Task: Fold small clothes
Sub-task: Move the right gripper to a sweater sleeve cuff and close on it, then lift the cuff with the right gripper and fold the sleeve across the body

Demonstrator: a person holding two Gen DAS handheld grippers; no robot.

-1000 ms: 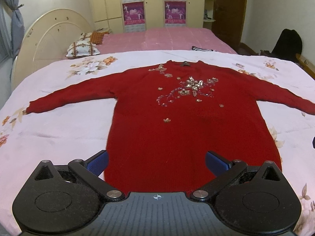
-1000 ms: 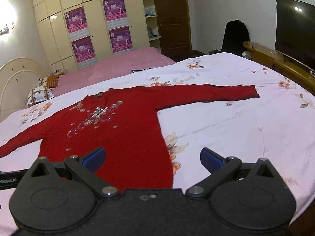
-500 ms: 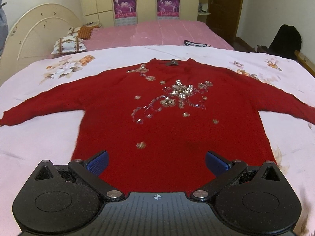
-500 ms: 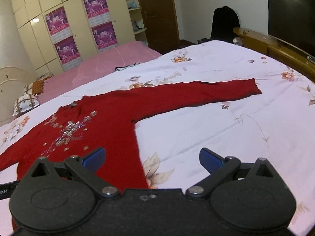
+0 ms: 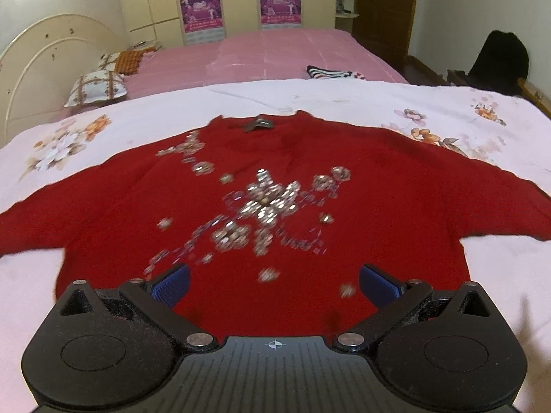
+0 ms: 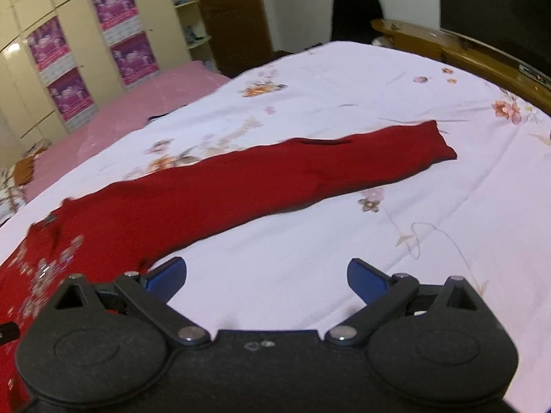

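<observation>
While both tools (image 5: 273, 284) (image 6: 267, 280) gape wide w/ nothing held, sweater (image 5: 275, 227) lies flat, collar away, sleeves sideways

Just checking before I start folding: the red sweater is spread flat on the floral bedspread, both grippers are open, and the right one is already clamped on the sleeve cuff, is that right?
Not quite. The right gripper holds nothing: the right wrist view shows its jaws apart over bare floral bedspread, with the sleeve cuff lying well ahead. The red sweater is spread flat, and the left gripper is open too.
</observation>
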